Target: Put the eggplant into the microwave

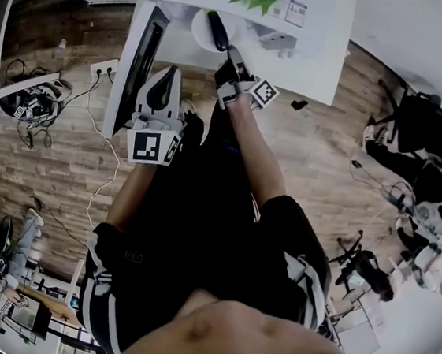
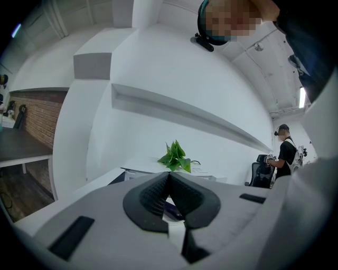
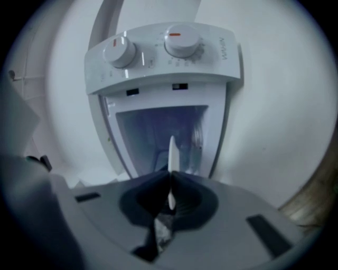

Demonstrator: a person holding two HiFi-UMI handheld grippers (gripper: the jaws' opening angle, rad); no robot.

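Right gripper [image 3: 170, 178] pinches round white plate [image 1: 199, 32] by its rim, to ferry dark long eggplant [image 1: 217, 29] into far white microwave [image 3: 163, 79]. Left gripper [image 2: 169, 179] closed, empty.

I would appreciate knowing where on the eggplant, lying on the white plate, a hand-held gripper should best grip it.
Probably across its middle, from above: the eggplant lies flat on the plate, long sides exposed. The right hand-held gripper is shut on the plate's near rim, so approach from the head view's left.
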